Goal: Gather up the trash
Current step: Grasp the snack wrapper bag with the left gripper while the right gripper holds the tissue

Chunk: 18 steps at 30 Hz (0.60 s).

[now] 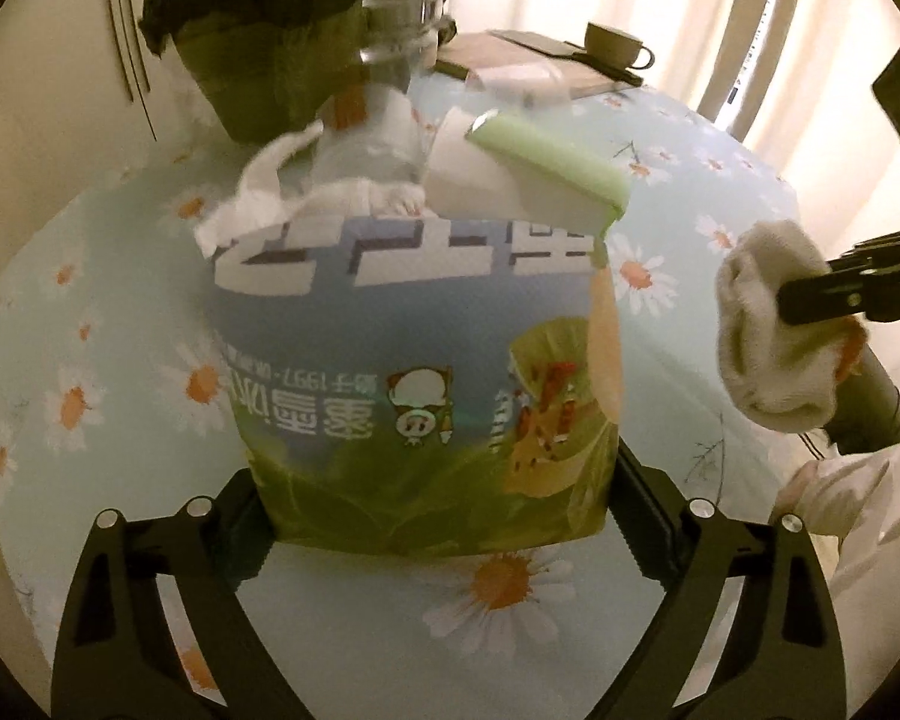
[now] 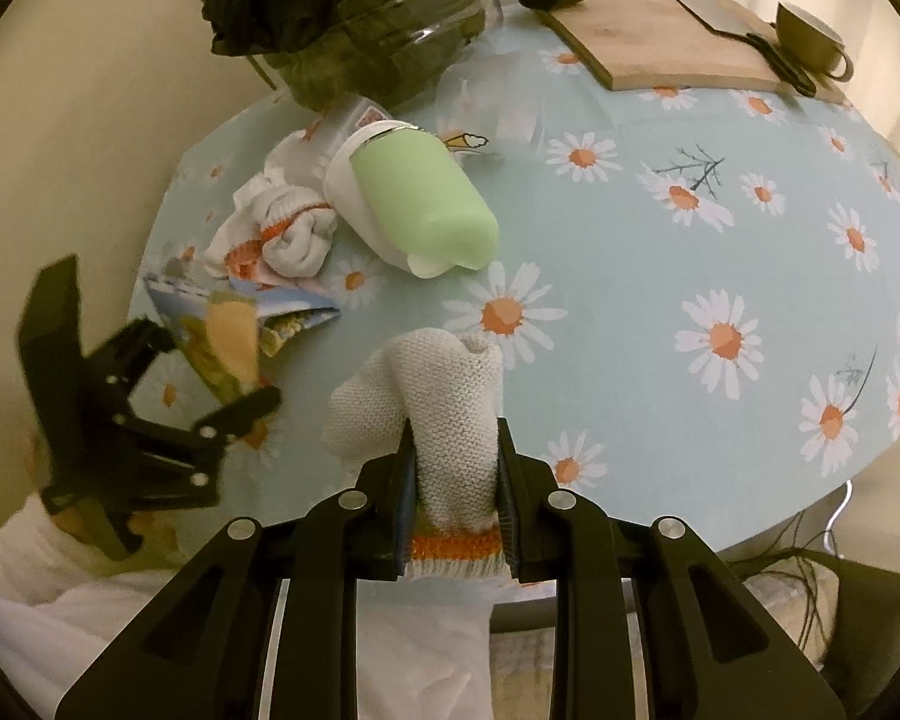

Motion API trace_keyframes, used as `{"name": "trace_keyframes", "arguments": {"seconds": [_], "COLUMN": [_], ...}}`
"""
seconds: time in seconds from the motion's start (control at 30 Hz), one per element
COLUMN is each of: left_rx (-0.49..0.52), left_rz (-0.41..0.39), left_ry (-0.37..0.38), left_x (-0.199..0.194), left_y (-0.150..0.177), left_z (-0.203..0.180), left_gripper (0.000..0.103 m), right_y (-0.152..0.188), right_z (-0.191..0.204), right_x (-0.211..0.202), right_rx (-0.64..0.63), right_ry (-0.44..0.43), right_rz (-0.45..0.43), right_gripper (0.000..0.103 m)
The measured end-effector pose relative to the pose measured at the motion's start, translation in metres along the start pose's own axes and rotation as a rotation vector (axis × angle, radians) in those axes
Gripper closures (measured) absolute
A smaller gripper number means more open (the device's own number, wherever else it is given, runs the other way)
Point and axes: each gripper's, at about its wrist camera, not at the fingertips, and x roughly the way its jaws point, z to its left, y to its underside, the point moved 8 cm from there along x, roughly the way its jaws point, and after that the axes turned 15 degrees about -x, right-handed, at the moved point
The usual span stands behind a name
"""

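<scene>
Grippers first: the left gripper [image 1: 435,516] is clamped on the bottom edge of a printed snack bag [image 1: 414,372], which stands up between its fingers above the table [image 1: 720,192], and the right gripper [image 2: 455,468] is pinching a white knitted glove [image 2: 432,396] with an orange cuff, held just above the near edge of the table. Beyond the snack bag, toward the far left part of the table, a green and white bottle [image 2: 414,198] lies on its side, touching a heap of crumpled white tissue [image 2: 282,228] with orange marks. Behind that heap, at the far left edge, stands a bin [image 2: 360,30] lined with a dark bag, and a clear plastic cup [image 2: 360,114] lies at its foot. At the far right corner a wooden board [image 2: 678,48] lies flat, with a mug [image 2: 810,39] beside it. The tablecloth is pale blue with daisies.
</scene>
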Motion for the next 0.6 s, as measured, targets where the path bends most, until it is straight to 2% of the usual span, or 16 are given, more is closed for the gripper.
{"name": "trace_keyframes", "arguments": {"seconds": [0.2,0.4,0.5,0.6], "left_rx": [-0.049,-0.054,-0.131,-0.149], "left_rz": [-0.043,-0.070,-0.099,-0.147], "left_ry": [-0.005,-0.060,-0.023,-0.043], "left_x": [-0.034,-0.051,-0.063,-0.076], "left_y": [-0.014,-0.034,-0.057,-0.081], "left_z": [0.013,0.020,0.023,0.027], "left_gripper": [0.011,0.011,0.011,0.011], "right_y": [-0.007,-0.019,-0.027,-0.039], "right_z": [0.000,-0.002,-0.005,-0.009], "right_x": [-0.005,-0.014,-0.021,-0.034], "right_rx": [-0.037,-0.046,-0.052,-0.066], "right_ry": [0.001,-0.026,-0.027,-0.020], "right_rz": [0.001,-0.019,-0.034,-0.061], "right_gripper": [0.081,0.081,0.081,0.081]}}
